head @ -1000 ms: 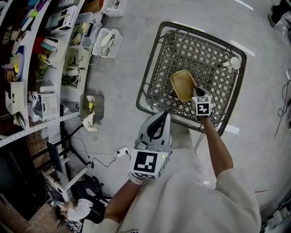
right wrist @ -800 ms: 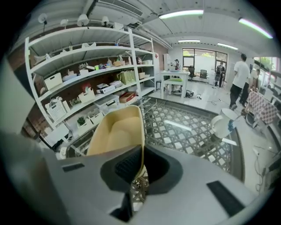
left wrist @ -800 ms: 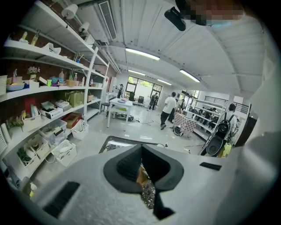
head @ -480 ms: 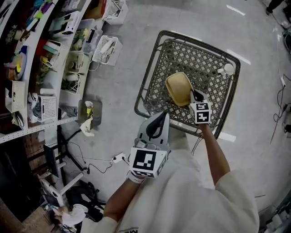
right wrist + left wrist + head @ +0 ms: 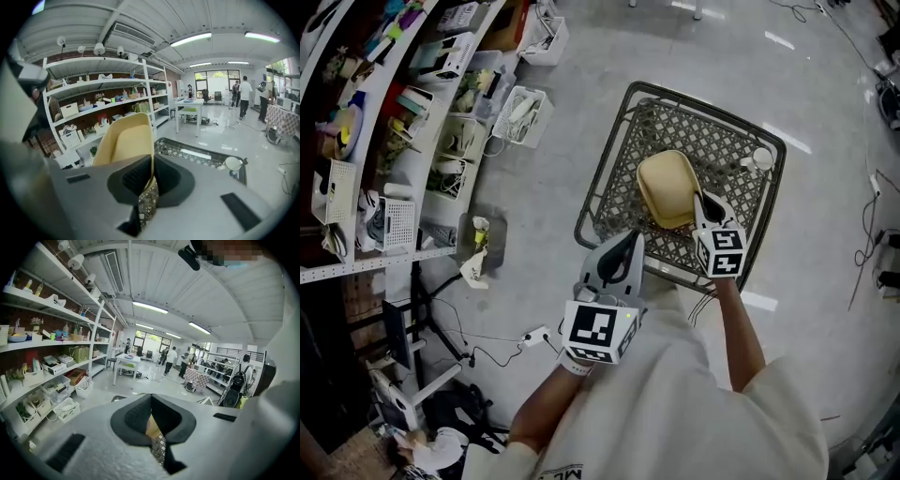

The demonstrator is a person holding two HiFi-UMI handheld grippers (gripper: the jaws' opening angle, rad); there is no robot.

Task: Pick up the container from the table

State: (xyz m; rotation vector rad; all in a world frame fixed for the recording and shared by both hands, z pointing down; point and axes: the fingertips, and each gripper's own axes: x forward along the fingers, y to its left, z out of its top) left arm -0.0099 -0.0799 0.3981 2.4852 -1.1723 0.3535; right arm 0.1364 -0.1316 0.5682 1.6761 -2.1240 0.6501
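The right gripper pinches the near rim of the yellow container, tipped up over the middle of the lattice table. It looks like light, stiff, smooth plastic, so a firm rim grip suits. The left gripper hangs at the table's near edge, jaws pressed together on nothing.
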